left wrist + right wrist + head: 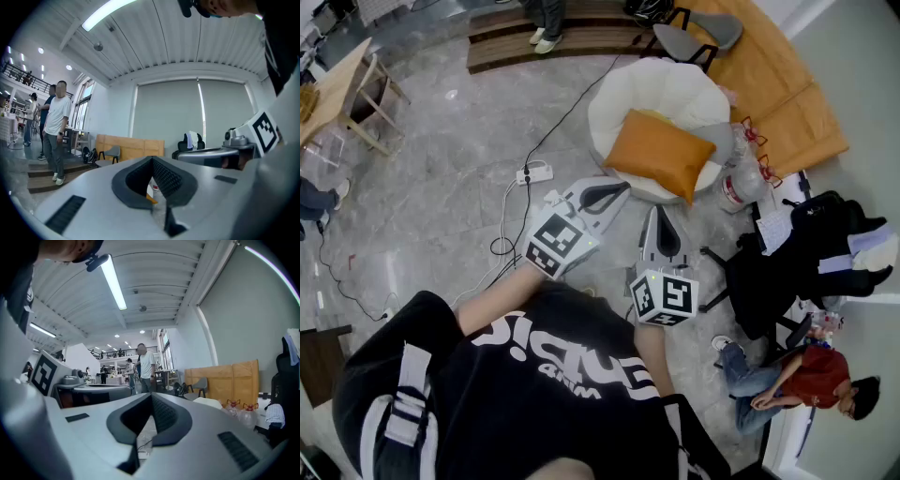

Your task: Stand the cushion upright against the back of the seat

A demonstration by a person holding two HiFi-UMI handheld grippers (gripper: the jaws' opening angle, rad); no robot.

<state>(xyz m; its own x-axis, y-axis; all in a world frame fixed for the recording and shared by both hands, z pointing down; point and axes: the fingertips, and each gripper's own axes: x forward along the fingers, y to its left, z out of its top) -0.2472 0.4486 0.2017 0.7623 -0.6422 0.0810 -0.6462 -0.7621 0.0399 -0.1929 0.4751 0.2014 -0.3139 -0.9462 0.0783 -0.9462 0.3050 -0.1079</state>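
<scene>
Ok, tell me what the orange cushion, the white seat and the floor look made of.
Orange cushion: probably woven fabric, matt, with soft rounded corners.
White seat: padded upholstery, it seems, puffed into lobes; fibre unclear.
Floor: grey veined stone or stone-look tile, smooth, slight sheen.

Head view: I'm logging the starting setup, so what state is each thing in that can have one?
orange cushion: lying broad face up on the white seat, not against its back
left gripper: shut, empty, short of the cushion
right gripper: shut, empty, short of the cushion
</scene>
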